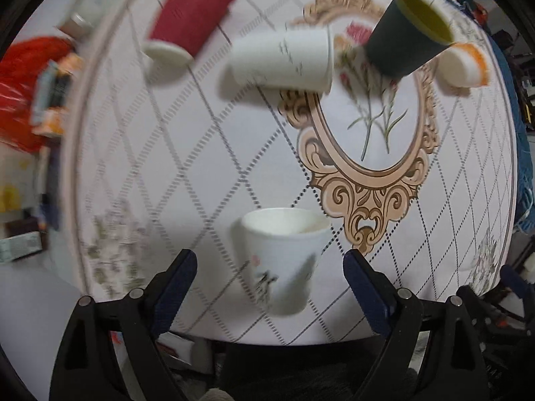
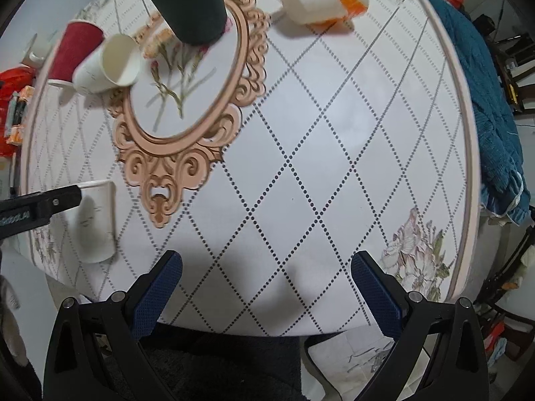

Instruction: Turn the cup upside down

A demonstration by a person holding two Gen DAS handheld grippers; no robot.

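Left wrist view: white cup [image 1: 284, 260] is seen upright, mouth up, just below the ornate frame print [image 1: 364, 167], between the spread fingers of the left gripper [image 1: 270, 265], ungripped. Right gripper [image 2: 266, 269] is spread, empty, farther off.

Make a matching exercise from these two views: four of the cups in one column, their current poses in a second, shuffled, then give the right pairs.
Cups
1. red cup
2. dark green cup
3. orange-banded cup
4. white cup near the left gripper

Poses
A. upright at the table's near edge, between open fingers
B. on its side at the far edge
C. mouth down
D. upright on the oval floral print, yellow inside

Pairs: 1-C, 2-D, 3-B, 4-A
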